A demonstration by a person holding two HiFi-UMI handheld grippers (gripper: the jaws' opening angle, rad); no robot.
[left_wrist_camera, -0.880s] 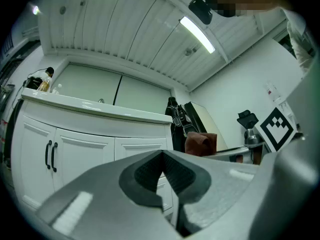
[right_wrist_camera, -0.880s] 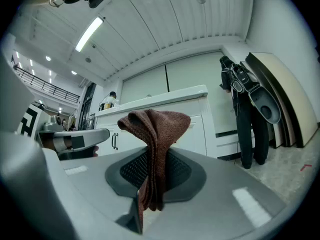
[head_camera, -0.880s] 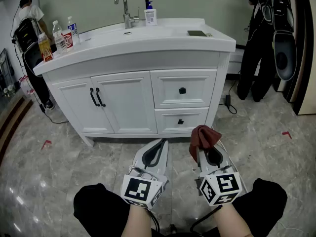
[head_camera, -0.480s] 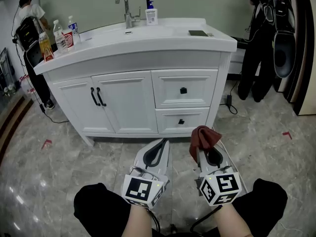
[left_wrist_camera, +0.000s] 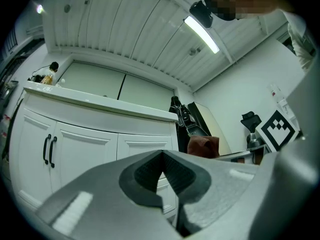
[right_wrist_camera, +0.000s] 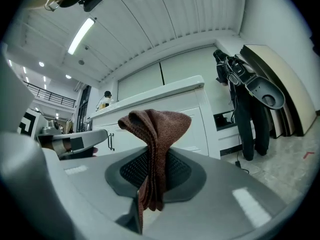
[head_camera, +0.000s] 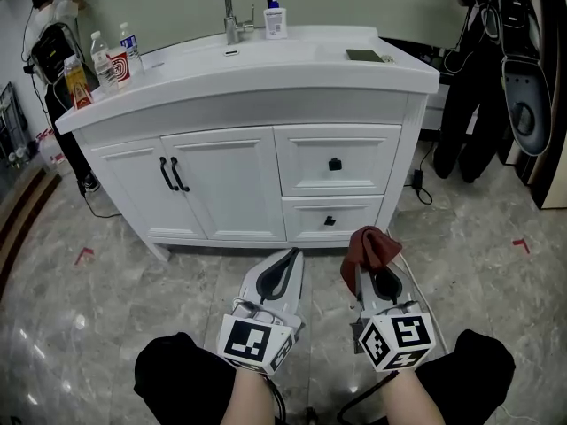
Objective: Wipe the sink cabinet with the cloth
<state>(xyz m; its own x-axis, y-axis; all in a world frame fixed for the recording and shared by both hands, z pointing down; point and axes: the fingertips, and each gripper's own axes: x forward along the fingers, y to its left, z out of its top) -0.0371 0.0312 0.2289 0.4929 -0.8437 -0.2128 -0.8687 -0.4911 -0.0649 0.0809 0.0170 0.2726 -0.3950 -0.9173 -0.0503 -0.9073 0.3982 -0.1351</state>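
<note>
Floor of grey marble tile [head_camera: 469, 264] lies open between both grippers and the white wooden sink cabinet [head_camera: 232, 182], whose bottom edge is well apart from them. The right gripper [head_camera: 370, 264] has its jaws clamped on the rust-brown cloth [head_camera: 368, 244]; the left gripper [head_camera: 287, 257] has its jaws together, empty.

The white sink cabinet [head_camera: 266, 184] is standing on the grey marble floor [head_camera: 115, 290]. Its countertop [head_camera: 292, 60] is carrying bottles [head_camera: 106, 56] at ten o'clock and a soap dispenser [head_camera: 275, 20] at twelve.
</note>
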